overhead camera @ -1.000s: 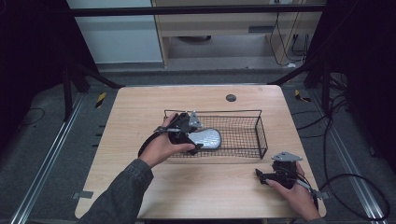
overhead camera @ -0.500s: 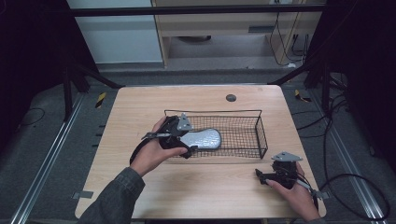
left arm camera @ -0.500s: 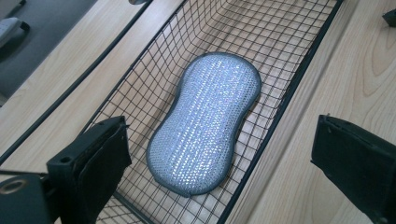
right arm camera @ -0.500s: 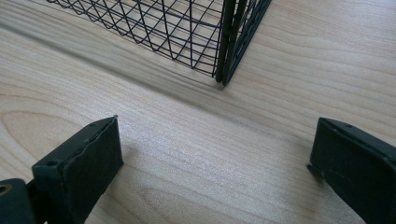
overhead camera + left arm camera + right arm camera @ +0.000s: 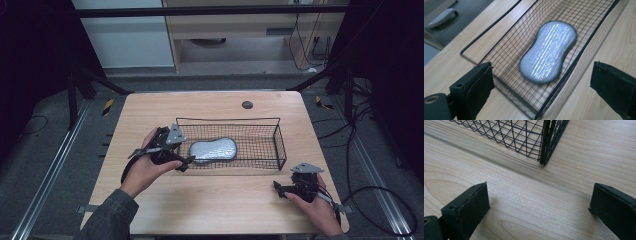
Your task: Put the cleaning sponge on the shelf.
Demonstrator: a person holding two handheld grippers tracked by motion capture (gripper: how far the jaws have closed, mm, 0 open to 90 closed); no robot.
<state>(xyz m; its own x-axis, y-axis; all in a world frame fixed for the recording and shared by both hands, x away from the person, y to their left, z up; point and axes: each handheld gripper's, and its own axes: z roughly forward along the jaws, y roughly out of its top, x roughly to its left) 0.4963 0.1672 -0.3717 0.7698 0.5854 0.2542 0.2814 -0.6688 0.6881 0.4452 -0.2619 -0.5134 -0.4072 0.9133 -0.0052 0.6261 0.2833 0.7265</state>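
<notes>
one silver sponge (image 5: 212, 149), peanut-shaped, is catalogued lying flat on the floor of the wire basket (image 5: 276, 135), toward the basket's left end. its long axis is seen to run along the basket's length; in the left gripper view the sponge (image 5: 548, 51) is shown stretching away and to the right, straight ahead of the two jaws.

one left gripper (image 5: 181, 159) is recorded at the basket's left end, just outside the short wire wall, with the sponge just beyond that wall. its jaws are held apart and nothing is clamped between them; the sponge is not touched. any reach for the sponge is judged to have to pass over the wire rim.

one right gripper (image 5: 278, 186) is noted resting on the table (image 5: 215, 205) off the basket's near right corner, well apart from the sponge. its jaws are likewise spread wide over bare wood, empty, with the basket corner (image 5: 544, 150) ahead of them.

the left gripper is counted as by far the nearer to the sponge.

tally: sponge, one; basket, one; grippers, two; dark round inset in the tabletop (image 5: 247, 104), one, at the far edge.
</notes>
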